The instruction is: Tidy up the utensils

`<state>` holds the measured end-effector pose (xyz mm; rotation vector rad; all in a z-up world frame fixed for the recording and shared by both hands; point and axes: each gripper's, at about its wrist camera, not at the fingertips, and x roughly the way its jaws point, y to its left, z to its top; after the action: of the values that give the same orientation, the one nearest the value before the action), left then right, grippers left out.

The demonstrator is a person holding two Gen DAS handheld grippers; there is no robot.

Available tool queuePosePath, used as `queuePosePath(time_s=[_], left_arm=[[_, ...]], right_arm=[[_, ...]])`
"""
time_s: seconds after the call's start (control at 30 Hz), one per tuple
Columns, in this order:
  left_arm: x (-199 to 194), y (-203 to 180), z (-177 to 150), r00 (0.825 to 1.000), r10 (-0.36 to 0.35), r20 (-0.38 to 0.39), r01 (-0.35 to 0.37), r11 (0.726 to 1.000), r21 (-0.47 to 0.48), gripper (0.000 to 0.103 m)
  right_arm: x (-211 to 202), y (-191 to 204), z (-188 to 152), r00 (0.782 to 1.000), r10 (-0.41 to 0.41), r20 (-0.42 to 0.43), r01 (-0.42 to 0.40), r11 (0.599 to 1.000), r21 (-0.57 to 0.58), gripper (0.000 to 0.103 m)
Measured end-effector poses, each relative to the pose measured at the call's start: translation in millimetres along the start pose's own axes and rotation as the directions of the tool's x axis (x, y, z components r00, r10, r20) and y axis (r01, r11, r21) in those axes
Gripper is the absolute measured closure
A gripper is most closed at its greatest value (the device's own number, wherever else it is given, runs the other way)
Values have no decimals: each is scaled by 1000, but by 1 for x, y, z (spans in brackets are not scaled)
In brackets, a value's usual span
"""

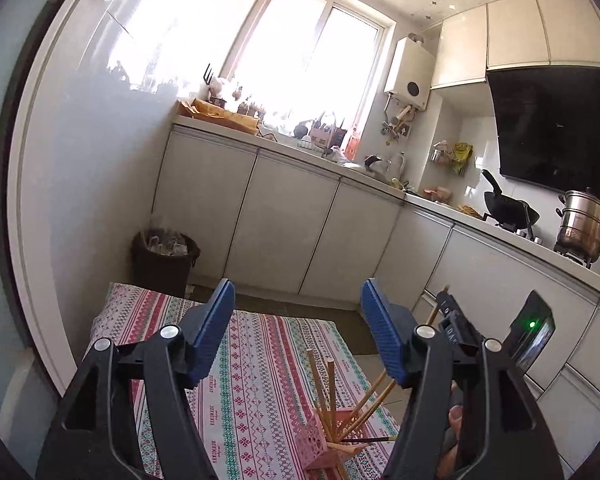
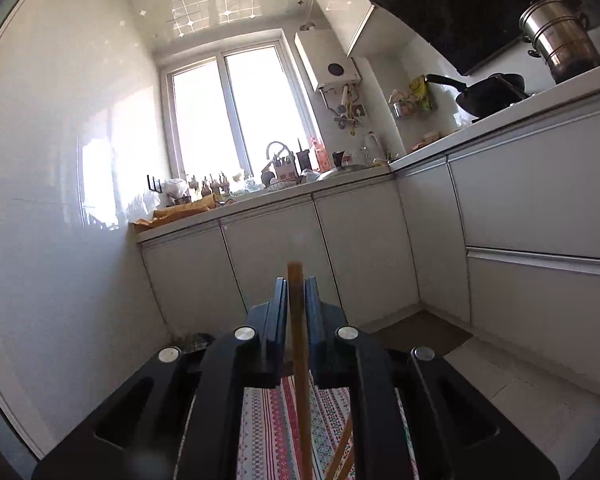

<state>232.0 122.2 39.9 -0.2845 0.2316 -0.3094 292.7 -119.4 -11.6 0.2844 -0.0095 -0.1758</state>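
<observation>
Right gripper (image 2: 296, 280) is pinching a chopstick (image 2: 300, 344).
Left gripper (image 1: 298, 300) is hovering spread above the pink holder (image 1: 324, 440) on the patterned cloth (image 1: 252, 360).

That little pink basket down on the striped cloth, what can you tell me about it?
The pink basket is a small boxy holder that looks like plastic, its walls pierced with a grid of little holes. It sits near the edge of the patterned tablecloth, seemingly tipped to one side, though the fisheye lens may exaggerate that. Several wooden chopsticks stand in it, fanning out at different angles, and one dark stick pokes out sideways. No gripper touches it.
</observation>
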Motion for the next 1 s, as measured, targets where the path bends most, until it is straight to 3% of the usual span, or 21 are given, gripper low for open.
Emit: queuePosePath(time_s=[0.07, 0.33, 0.43, 0.53, 0.57, 0.63, 0.73, 0.77, 0.87, 0.93, 1.0], left_arm=[[-4, 2, 3, 1000, 0, 13, 0, 1000, -4, 41], [-7, -3, 4, 1000, -18, 5, 18, 1000, -15, 40], [-11, -7, 7, 999, -38, 9, 38, 999, -16, 37], [-18, -15, 9, 997, -77, 7, 77, 997, -9, 34], [-20, -18, 10, 996, -89, 3, 89, 996, -1, 29], [-25, -29, 8, 994, -105, -12, 105, 994, 24, 24], [-25, -50, -1, 988, -130, -83, 137, 987, 85, 15], [-24, -58, -5, 984, -135, -119, 148, 983, 111, 9], [-14, -82, -27, 951, -160, -265, 211, 961, 178, 7], [-2, -95, -49, 914, -151, -377, 247, 944, 220, 7], [7, -107, -75, 872, -130, -471, 279, 924, 261, 7]], right_arm=[[-4, -2, -1, 1000, -14, 12, 14, 1000, 8, 57], [-42, -21, 30, 997, -13, 79, 7, 998, 69, 49], [-63, -30, 41, 995, -10, 103, 0, 995, 100, 37], [-90, -42, 52, 993, -13, 114, -3, 990, 140, 36], [-98, -47, 55, 994, -17, 109, -1, 988, 155, 35], [-115, -59, 59, 997, -33, 75, 17, 979, 202, 20], [-128, -77, 62, 999, -49, -18, 52, 960, 276, 12], [-128, -80, 63, 996, -55, -74, 73, 961, 267, 10], [-136, -92, 54, 976, -100, -194, 144, 963, 228, 7], [-141, -106, 38, 951, -145, -274, 206, 956, 210, 7], [-139, -124, 20, 908, -157, -389, 252, 946, 205, 7]])
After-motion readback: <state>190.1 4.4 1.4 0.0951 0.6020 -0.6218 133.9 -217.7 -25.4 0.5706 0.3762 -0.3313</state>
